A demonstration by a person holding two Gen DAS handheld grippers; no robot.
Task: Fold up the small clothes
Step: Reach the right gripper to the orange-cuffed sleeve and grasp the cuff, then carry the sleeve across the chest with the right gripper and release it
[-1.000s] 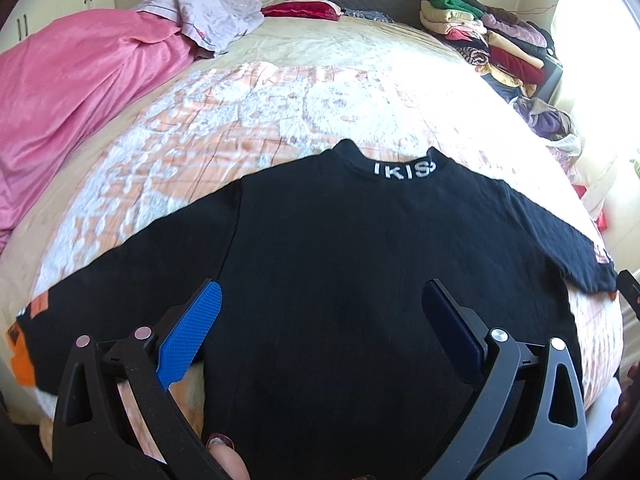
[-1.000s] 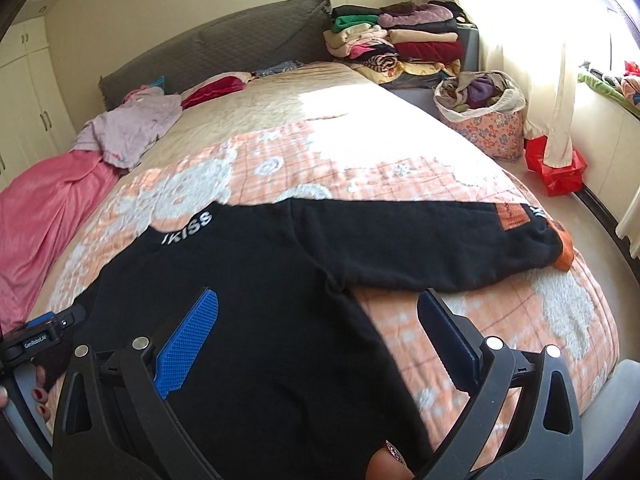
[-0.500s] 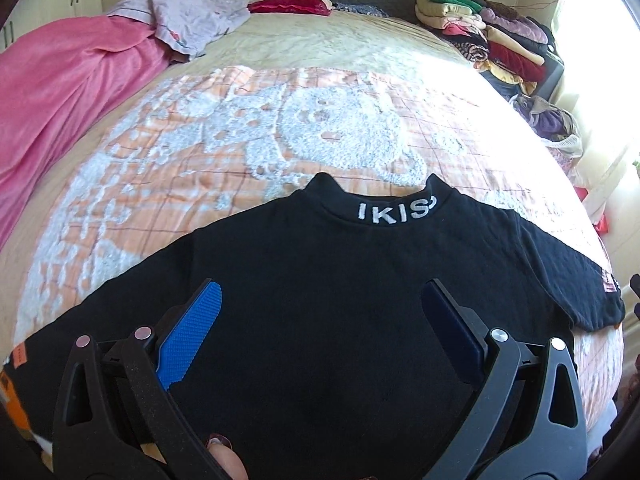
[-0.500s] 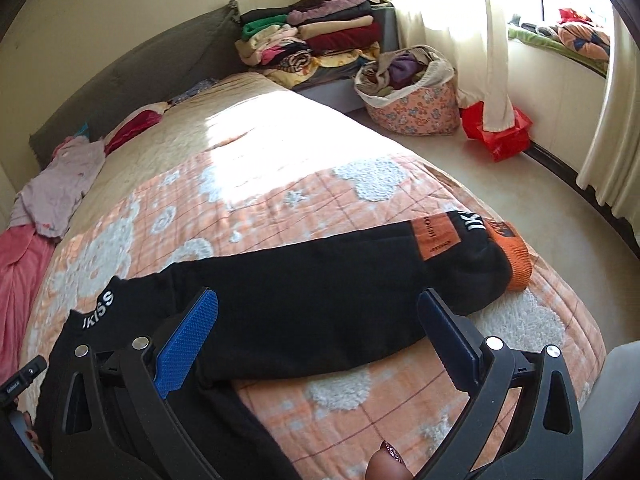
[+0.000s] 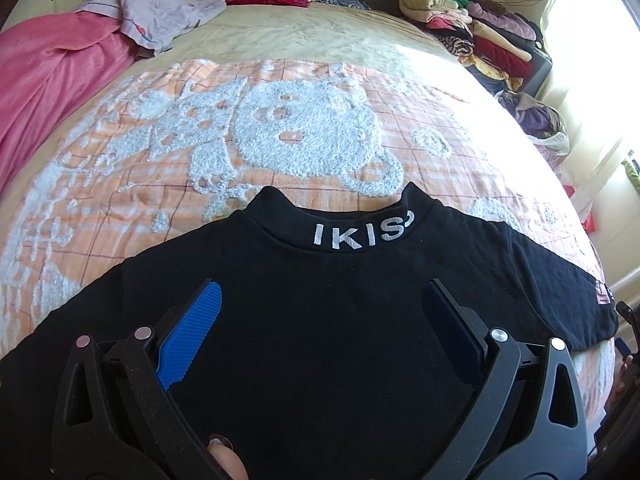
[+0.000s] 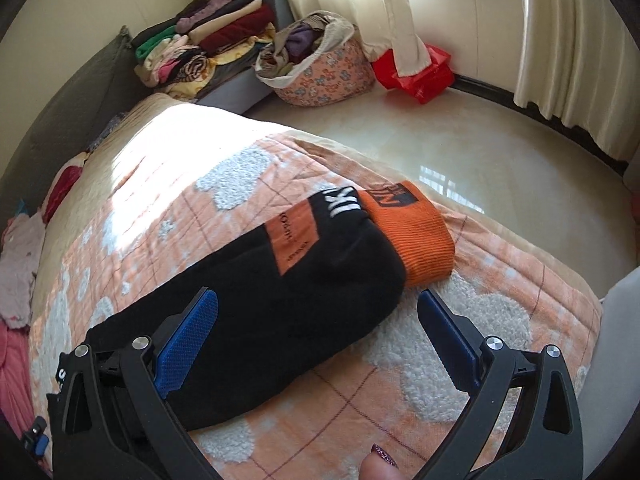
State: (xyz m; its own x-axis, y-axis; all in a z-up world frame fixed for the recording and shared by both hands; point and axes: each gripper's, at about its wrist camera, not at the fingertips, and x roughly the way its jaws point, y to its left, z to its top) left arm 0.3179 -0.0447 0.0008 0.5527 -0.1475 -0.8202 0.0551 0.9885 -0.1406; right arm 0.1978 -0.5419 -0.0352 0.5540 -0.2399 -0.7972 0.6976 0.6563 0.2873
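Note:
A small black sweater (image 5: 320,312) lies flat on the bed with white lettering on its collar (image 5: 362,234). My left gripper (image 5: 322,300) hovers open over the sweater's chest, nothing between its fingers. In the right wrist view the sweater's right sleeve (image 6: 280,300) stretches toward the bed's corner and ends in an orange cuff (image 6: 412,232). My right gripper (image 6: 318,312) stands open over the sleeve near the cuff. The sweater's left sleeve end is hidden behind the left gripper's frame.
The bed carries an orange and white blanket (image 5: 280,136). A pink cover (image 5: 52,80) and a lilac garment (image 5: 168,12) lie at the far left. Stacked folded clothes (image 6: 212,48), a floral basket (image 6: 320,76) and a red bag (image 6: 416,76) stand by the curtains.
The left gripper has moved forward over the sweater toward the collar. The right gripper has swung right along the sleeve to its orange cuff. Both stayed open.

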